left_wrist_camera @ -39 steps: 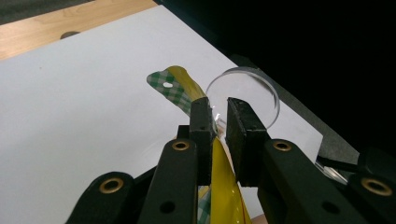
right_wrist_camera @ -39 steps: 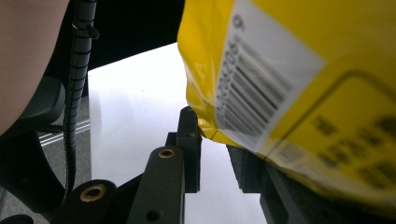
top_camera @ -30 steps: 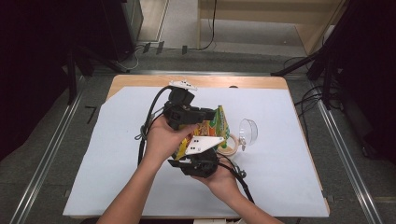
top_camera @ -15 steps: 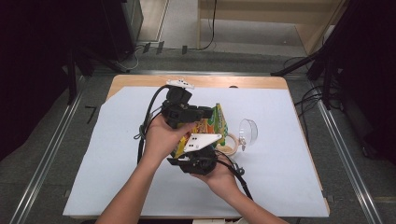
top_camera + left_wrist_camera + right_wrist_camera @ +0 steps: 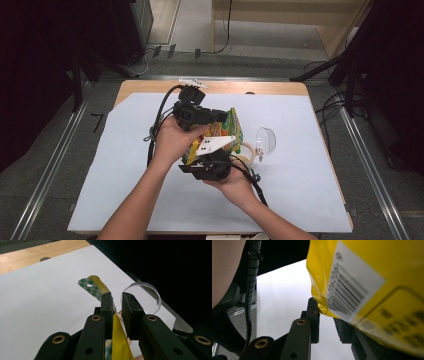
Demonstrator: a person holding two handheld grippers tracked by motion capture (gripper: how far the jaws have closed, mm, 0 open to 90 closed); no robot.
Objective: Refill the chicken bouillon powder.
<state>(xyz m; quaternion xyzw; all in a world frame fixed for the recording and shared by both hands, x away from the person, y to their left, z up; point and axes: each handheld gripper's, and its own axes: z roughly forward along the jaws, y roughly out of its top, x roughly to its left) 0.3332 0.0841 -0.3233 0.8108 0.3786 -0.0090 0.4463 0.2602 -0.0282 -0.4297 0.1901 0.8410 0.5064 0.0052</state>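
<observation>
Yellow snack bag [image 5: 220, 137], glossy, with a green checked top edge, sits lifted off the worktop [image 5: 125, 180] between both tools, near the middle of the white sheet. We note the left hand [image 5: 172, 140] coming in from below on a bare forearm that slants up and to the right, fingers wrapped over the left tool [image 5: 212, 120], which points right across the sheet. From the left tool's own view [image 5: 117, 315] its jaws stand close together, clamped on the bag's thin upper edge. The right hand [image 5: 232, 182] cups the right tool [image 5: 212, 160] from underneath, palm up, wrist bent back toward the person. In the right tool's view [image 5: 325, 315] the bag's lower corner, barcode side, lies between the jaws; the pinch looks closed on it, though the far jaw is partly covered. A clear plastic cup [image 5: 267, 142] lies tipped on the sheet just right of the bag.
</observation>
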